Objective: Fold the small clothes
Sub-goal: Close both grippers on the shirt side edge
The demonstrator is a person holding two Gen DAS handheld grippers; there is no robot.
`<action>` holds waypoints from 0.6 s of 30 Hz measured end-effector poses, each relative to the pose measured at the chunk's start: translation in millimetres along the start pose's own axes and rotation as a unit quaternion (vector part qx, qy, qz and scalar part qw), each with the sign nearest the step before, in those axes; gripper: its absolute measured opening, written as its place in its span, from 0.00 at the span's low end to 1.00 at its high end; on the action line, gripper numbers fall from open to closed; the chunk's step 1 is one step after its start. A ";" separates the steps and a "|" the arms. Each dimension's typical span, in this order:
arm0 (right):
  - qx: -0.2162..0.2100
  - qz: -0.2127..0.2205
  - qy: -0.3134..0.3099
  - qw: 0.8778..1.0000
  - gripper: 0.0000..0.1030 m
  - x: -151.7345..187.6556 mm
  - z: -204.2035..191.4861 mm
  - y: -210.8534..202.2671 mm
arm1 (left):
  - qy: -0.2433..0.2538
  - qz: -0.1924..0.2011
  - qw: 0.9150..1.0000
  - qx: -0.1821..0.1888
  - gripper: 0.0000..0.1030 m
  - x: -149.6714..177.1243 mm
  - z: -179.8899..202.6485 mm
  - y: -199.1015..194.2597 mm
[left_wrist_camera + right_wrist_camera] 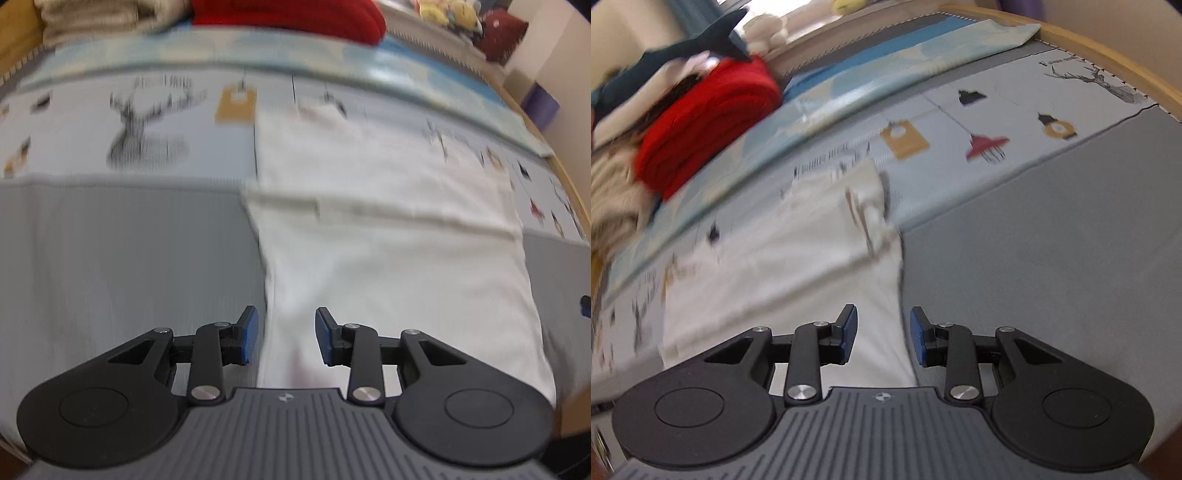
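Note:
A white garment (pixel 388 229) lies flat on the bed cover, with a fold line across its middle. It also shows in the right wrist view (pixel 798 251). My left gripper (pixel 286 336) is open and empty, just above the garment's near left edge. My right gripper (pixel 882 334) is open and empty, over the garment's near right edge, where white cloth meets grey cover. Both views are blurred by motion.
The bed cover (pixel 110 258) is grey in front with a printed deer-and-lamp band behind. A folded red garment (pixel 705 122) and beige clothes (pixel 609 206) are stacked at the back. Soft toys (pixel 450 14) sit on the far ledge. A wooden bed rim (pixel 1108 51) runs along the edge.

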State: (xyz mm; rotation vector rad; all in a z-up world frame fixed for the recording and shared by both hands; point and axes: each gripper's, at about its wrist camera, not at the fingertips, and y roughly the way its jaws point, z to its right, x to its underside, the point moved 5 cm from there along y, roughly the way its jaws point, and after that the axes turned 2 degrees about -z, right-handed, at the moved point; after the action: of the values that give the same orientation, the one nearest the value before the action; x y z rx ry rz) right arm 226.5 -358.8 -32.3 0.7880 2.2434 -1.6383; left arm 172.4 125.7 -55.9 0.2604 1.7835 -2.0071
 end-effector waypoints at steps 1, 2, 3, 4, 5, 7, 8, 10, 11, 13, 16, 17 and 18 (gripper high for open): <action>0.000 -0.010 -0.006 1.000 0.32 15.8 6.2 -1.4 | -0.001 -0.015 1.000 0.004 0.36 14.5 -1.7 0.5; 0.000 -0.020 -0.009 1.000 0.32 30.9 11.9 -3.4 | -0.001 -0.030 1.000 0.009 0.36 27.7 -3.2 3.2; 0.002 -0.032 -0.011 0.999 0.32 44.1 18.2 -2.3 | 0.000 -0.047 0.999 0.013 0.36 40.9 -4.9 7.0; 0.006 -0.044 -0.011 0.999 0.32 57.5 24.4 -1.5 | 0.001 -0.069 0.998 0.010 0.36 53.3 -7.0 11.9; 0.012 -0.054 -0.013 0.998 0.32 69.8 29.7 -0.7 | 0.003 -0.096 0.995 -0.001 0.36 65.9 -9.1 17.1; 0.025 -0.072 -0.017 0.997 0.32 90.8 36.5 0.7 | -0.002 -0.110 0.994 -0.022 0.36 80.2 -13.4 18.8; 0.032 -0.085 -0.018 0.996 0.32 99.2 39.7 3.1 | -0.013 -0.109 0.994 -0.022 0.36 82.8 -15.6 17.7; 0.038 -0.105 -0.021 0.994 0.32 111.3 43.3 6.4 | -0.038 -0.113 0.993 -0.018 0.36 85.8 -21.5 17.4; 0.042 -0.109 -0.025 0.993 0.32 113.9 43.7 7.2 | -0.046 -0.117 0.992 -0.019 0.36 87.5 -24.1 19.0; 0.053 -0.121 -0.037 0.991 0.32 119.0 44.3 10.7 | -0.050 -0.130 0.990 -0.019 0.36 91.6 -24.7 24.1; 0.053 -0.132 -0.051 0.989 0.33 125.7 42.6 15.3 | -0.049 -0.142 0.988 -0.022 0.35 98.5 -29.9 32.0; 0.056 -0.132 -0.061 0.988 0.33 127.8 41.4 15.4 | -0.047 -0.141 0.989 -0.020 0.35 100.1 -30.4 32.8; 0.060 -0.135 -0.069 0.987 0.33 129.0 39.8 16.1 | -0.045 -0.140 0.989 -0.018 0.35 101.0 -30.6 33.0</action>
State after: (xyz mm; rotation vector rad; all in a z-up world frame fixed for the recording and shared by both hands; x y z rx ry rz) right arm 125.2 -357.1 -122.9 0.3927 2.2496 -1.8984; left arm 93.0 133.2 -132.5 -0.0971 1.8824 -2.1322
